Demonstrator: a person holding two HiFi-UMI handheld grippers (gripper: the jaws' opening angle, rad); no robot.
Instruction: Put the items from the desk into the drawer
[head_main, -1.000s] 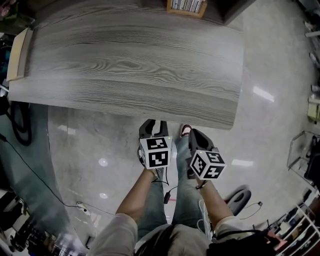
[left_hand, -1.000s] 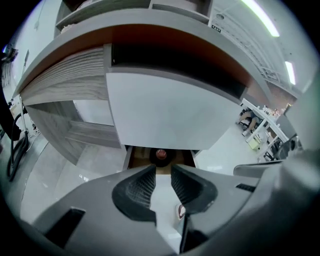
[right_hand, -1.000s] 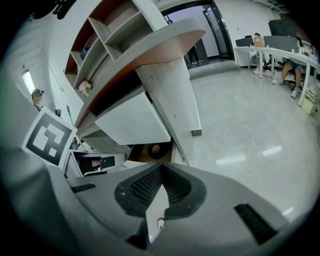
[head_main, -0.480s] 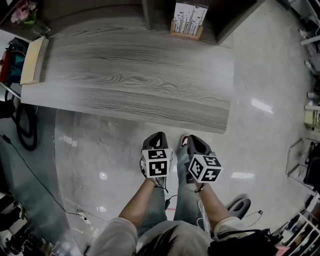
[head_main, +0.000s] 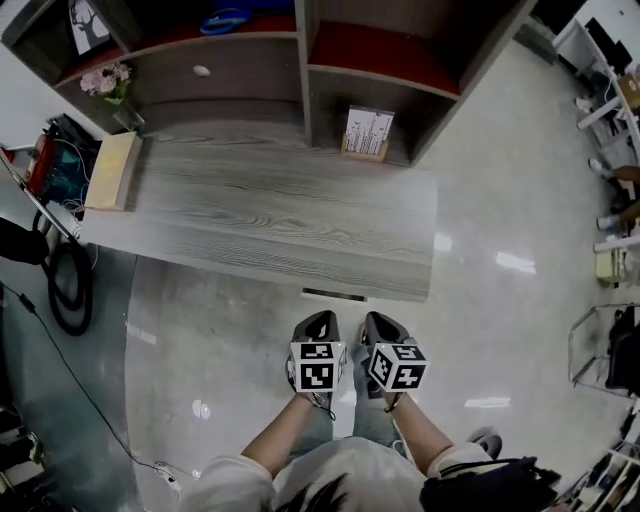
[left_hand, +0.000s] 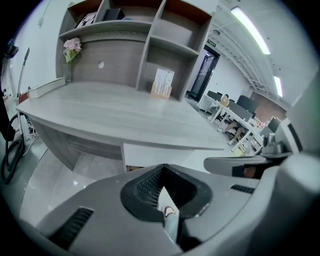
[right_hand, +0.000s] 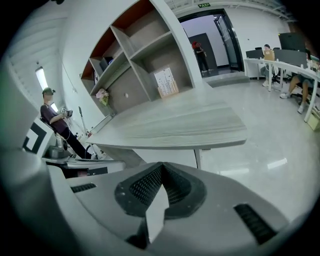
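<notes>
Wooden box (head_main: 365, 140) of cards (head_main: 368, 125) in shelf cubby (head_main: 335, 105), flowers (head_main: 105, 80) in vase (head_main: 127, 120)

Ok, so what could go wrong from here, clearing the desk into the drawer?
The drawer looks closed, and the left claw and right claw are both shut; neither can take its handle yet.
The card stand sits at the desk's back edge, a long reach.
The flower vase stands close to the wooden block and could get knocked.
</notes>
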